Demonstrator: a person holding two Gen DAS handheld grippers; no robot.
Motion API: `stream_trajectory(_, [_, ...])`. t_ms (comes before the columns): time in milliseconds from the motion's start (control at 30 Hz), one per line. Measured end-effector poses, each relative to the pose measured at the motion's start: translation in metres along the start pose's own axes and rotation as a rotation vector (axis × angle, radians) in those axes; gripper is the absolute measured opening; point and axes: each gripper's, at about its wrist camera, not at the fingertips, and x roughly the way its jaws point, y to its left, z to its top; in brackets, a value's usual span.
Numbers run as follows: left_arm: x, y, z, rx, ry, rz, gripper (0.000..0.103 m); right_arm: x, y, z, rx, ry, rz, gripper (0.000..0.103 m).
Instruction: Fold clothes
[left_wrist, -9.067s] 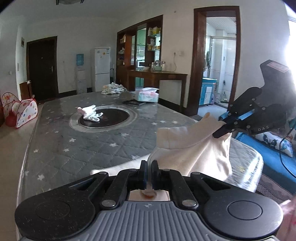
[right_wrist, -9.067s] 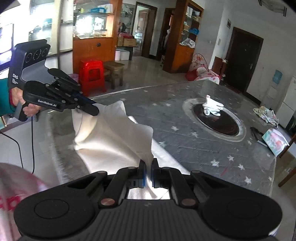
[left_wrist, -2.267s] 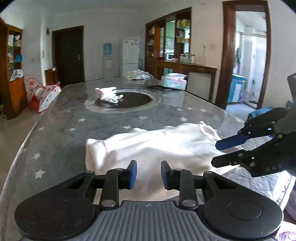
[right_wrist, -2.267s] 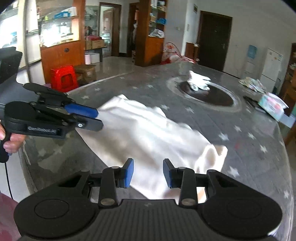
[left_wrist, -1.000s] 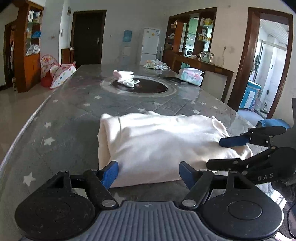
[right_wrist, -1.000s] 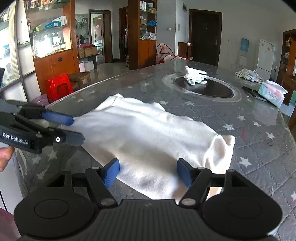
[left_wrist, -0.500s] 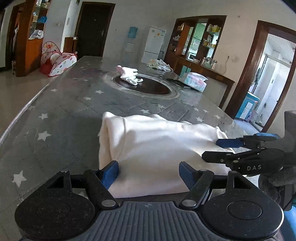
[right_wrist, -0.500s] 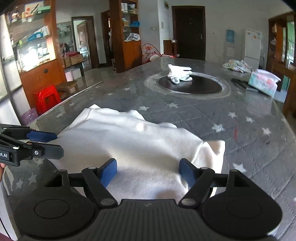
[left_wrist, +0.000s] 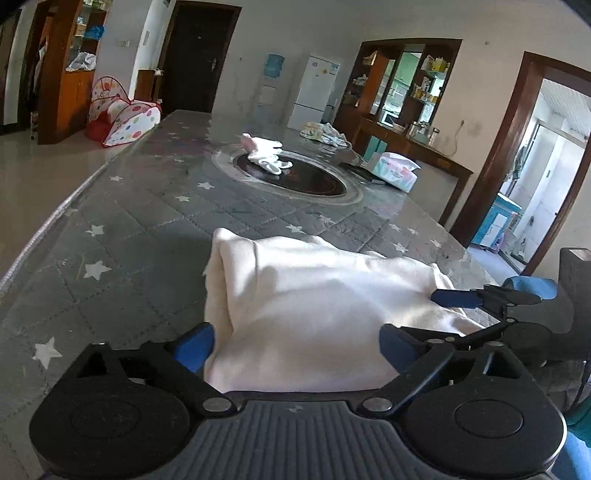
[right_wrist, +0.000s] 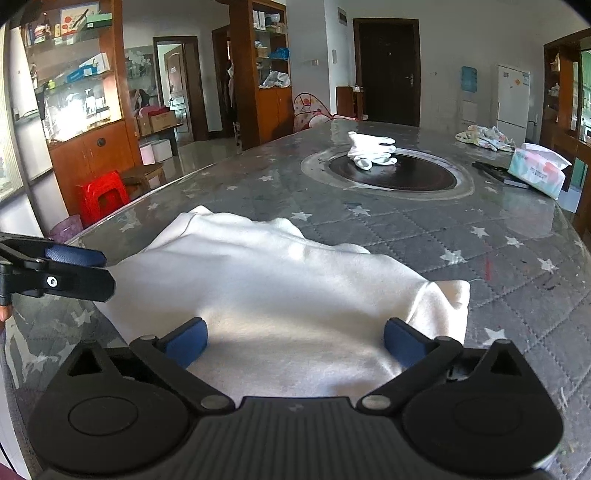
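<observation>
A cream-white garment lies folded in a loose rectangle near the front edge of the grey star-patterned table; it also shows in the right wrist view. My left gripper is wide open, its blue pads either side of the garment's near left end. My right gripper is wide open over the garment's near right part. The right gripper also shows in the left wrist view, open at the garment's right end. The left gripper shows in the right wrist view, open at the garment's left edge.
White gloves lie on the dark round inset mid-table. A tissue pack and a crumpled cloth sit at the far end. A red stool and cabinets stand left of the table; a doorway is right.
Both grippers, earlier shut on the lifted garment, let it go on the table and opened wide. In the last second both moved in closer over the garment's ends.
</observation>
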Motion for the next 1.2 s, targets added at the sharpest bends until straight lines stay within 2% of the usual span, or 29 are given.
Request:
stream_trajectory(267, [0.0012,0.0063,-0.0015,-0.01,-0.003,0.059,0.103,0.0018,0.0014,-0.0011,-0.008,0.006,-0.006,0.103])
stream_trajectory(433, [0.0,0.0039,-0.0014,0.025,-0.023,0.13,0.103,0.0016,-0.0002,-0.0019,-0.001,0.002,0.002,0.103])
stream_trajectory(633, [0.0001,0.0068,-0.0028,0.022,-0.039,0.195,0.103,0.0023,-0.0012,-0.0021,0.005,0.001,0.01,0.103])
stream_trajectory(1200, [-0.0042,0.0014,-0.0016,0.035,-0.002,0.212,0.103,0.004,-0.0009,-0.0024,-0.002,0.006,0.009,0.103])
